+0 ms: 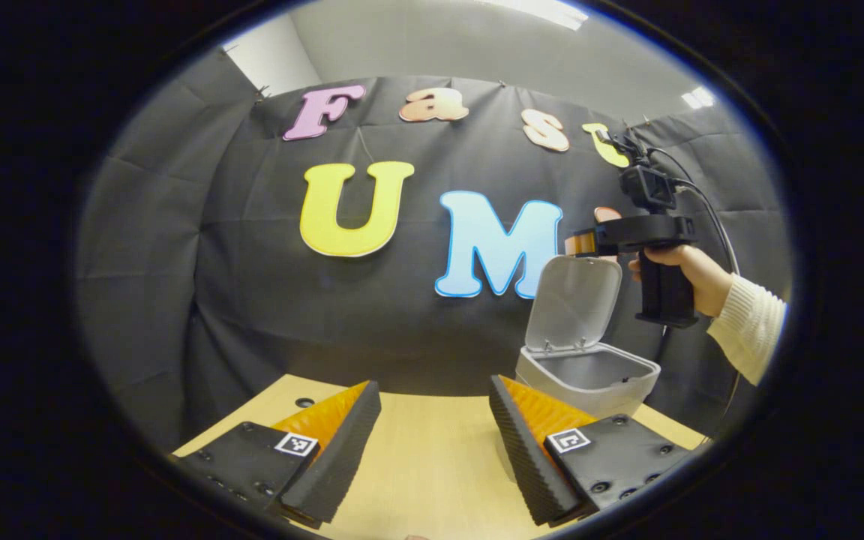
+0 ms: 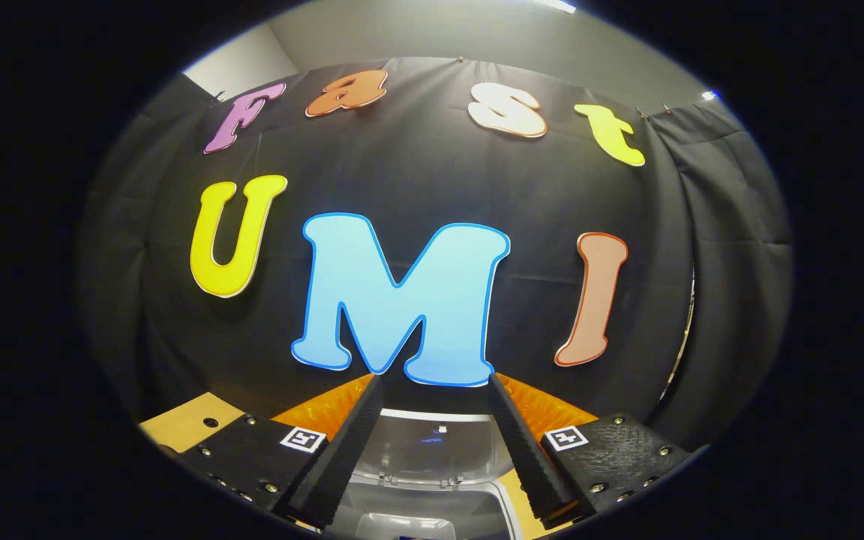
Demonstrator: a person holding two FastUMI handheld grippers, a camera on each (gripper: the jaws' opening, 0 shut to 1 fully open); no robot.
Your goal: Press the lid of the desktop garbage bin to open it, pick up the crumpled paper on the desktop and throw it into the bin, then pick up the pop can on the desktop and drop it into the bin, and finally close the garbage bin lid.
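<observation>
Two claws, both spread wide and empty. My left claw (image 1: 432,442) hangs low over the wooden tabletop (image 1: 424,480), and in the left gripper view the right claw (image 1: 580,244) is held by a hand (image 1: 683,274) just above the raised lid (image 1: 574,304) of the white garbage bin (image 1: 589,375). In the right gripper view I look down past the right claw (image 2: 432,442) at that lid (image 2: 424,450). With the bin open, I judge only closing remains; I can't confirm the paper and can are inside.

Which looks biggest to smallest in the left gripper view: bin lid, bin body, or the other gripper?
1. Other gripper, with handle and camera.
2. Bin body and bin lid look about alike; I won't rank them.
</observation>
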